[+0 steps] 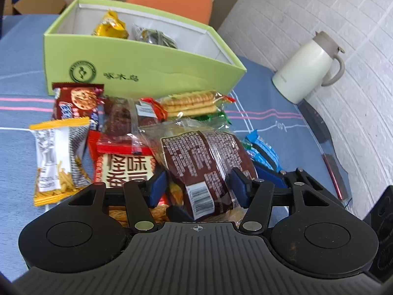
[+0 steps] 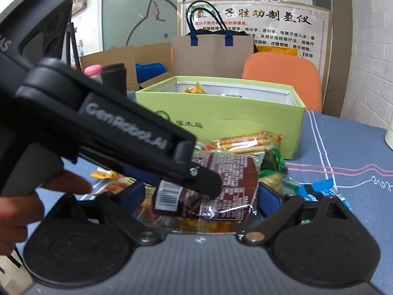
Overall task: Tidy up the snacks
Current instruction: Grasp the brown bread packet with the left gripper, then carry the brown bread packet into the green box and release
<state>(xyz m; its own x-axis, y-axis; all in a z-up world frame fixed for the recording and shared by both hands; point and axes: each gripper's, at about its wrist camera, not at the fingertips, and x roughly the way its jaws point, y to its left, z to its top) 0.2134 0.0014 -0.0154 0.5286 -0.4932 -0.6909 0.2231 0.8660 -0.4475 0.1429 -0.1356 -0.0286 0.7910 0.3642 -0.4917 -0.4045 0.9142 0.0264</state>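
Looking down, we see our left gripper (image 1: 200, 188) clamped on the brown snack bag (image 1: 208, 162) atop the pile before the green box (image 1: 137, 61); our right gripper (image 2: 199, 195) gapes around it.

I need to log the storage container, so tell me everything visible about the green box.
The green box is a lidless, rectangular, light-green carton that looks like cardboard, with a white lining, a round dark-green emblem and printed characters on its near wall. It stands upright on the blue tablecloth, behind the snack pile. Inside lie a yellow packet and a grey-green packet. A biscuit pack lies close to its near wall. No hand-held gripper touches it.
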